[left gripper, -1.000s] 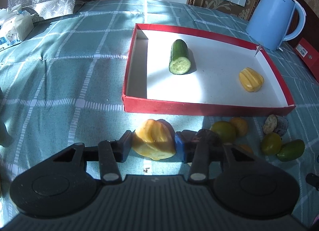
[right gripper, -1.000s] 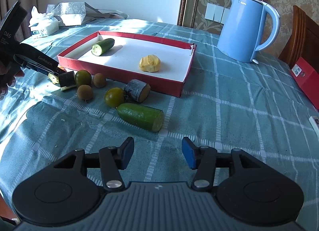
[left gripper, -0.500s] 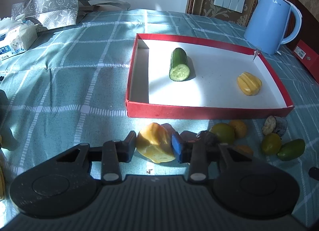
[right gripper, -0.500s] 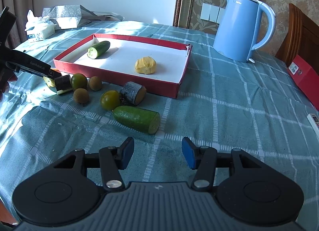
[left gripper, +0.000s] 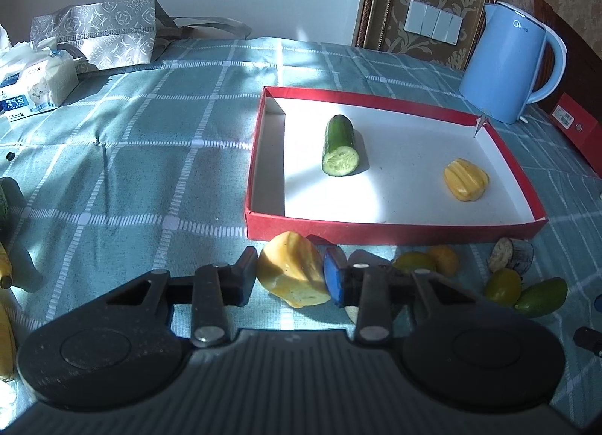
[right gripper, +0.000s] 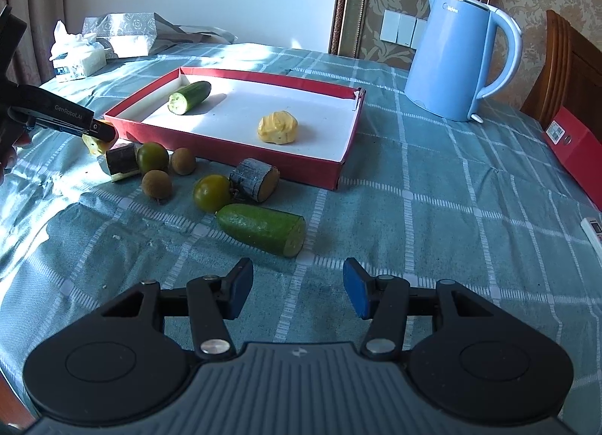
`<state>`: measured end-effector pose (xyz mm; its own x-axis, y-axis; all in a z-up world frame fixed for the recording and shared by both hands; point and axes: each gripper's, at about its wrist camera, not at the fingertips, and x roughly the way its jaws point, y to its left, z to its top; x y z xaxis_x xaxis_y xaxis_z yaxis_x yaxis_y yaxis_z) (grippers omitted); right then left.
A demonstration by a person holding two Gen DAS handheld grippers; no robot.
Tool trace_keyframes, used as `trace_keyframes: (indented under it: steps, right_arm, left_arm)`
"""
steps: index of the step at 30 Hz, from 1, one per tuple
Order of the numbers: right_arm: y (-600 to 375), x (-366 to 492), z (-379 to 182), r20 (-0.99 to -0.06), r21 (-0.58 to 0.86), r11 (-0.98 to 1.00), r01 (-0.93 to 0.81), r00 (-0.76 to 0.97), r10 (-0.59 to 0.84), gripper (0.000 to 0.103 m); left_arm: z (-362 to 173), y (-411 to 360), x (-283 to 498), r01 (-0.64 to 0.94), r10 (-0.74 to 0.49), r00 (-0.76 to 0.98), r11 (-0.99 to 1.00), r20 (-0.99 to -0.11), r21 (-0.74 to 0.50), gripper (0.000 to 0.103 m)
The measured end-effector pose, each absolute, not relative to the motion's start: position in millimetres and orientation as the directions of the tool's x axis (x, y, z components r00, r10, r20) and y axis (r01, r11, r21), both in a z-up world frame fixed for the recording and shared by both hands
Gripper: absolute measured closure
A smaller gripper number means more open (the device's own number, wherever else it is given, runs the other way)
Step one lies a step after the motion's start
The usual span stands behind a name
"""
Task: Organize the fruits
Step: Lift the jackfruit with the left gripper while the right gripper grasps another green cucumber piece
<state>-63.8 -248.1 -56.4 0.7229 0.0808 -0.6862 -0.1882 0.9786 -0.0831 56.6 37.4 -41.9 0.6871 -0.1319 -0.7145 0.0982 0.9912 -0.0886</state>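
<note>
My left gripper [left gripper: 289, 277] is shut on a yellow ridged fruit piece [left gripper: 293, 273] and holds it just in front of the red tray's [left gripper: 376, 226] near wall. The tray holds a cut cucumber [left gripper: 340, 151] and another yellow piece [left gripper: 465, 184]. In the right wrist view the left gripper [right gripper: 96, 134] shows at far left beside the tray [right gripper: 320, 172]. My right gripper [right gripper: 295, 284] is open and empty, above the cloth, just short of a green cucumber piece [right gripper: 261, 229]. Loose by the tray lie two green round fruits [right gripper: 212, 192], two brown round fruits [right gripper: 157, 183] and two dark cut pieces [right gripper: 256, 179].
A blue kettle [right gripper: 455, 62] stands behind the tray at right. A tissue pack [left gripper: 35, 83] and a silver bag [left gripper: 101, 34] lie at the far left. A red box [right gripper: 575, 149] and a wooden chair [right gripper: 564, 59] are at the right edge. Bananas [left gripper: 5, 307] lie at the left edge.
My left gripper has lifted and drawn back a little with the yellow piece in it. My right gripper has eased back and stayed open.
</note>
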Motion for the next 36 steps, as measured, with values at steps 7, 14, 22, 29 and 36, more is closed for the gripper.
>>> trace_keyframes:
  steps: [7,14,22,29,36]
  right_arm:
    - [-249.2,-63.1,-53.4,-0.674,-0.076,0.98,-0.182,0.734,0.084,0.051]
    - [-245.7,-60.3,-49.1,-0.662,-0.08,0.975,-0.207,0.742,0.103,0.051]
    - [-223.2,-54.1,-49.9,-0.641,-0.291,0.858,-0.423,0.752,0.153,0.051]
    - [-214.6,-15.6,-60.7,-0.74,-0.37,0.631,-0.682,0.627,0.244,0.052]
    - [-213.2,14.2,-71.3,-0.824,-0.285,0.507,-0.813,0.478,0.303,0.067]
  left_arm:
    - [-27.6,40.6,58.2,0.099,-0.133,0.697,0.991,-0.704,-0.089,0.069]
    - [-15.2,41.6,57.2,0.102,-0.144,0.713,0.99,-0.686,-0.101,0.069]
    - [-10.9,38.8,48.0,0.121,-0.166,0.712,0.986,-0.682,-0.114,0.069]
    - [-10.0,39.7,39.2,0.113,-0.166,0.709,0.986,-0.685,-0.122,0.069]
    - [-4.9,41.1,28.3,0.083,-0.149,0.715,0.988,-0.683,-0.129,0.069]
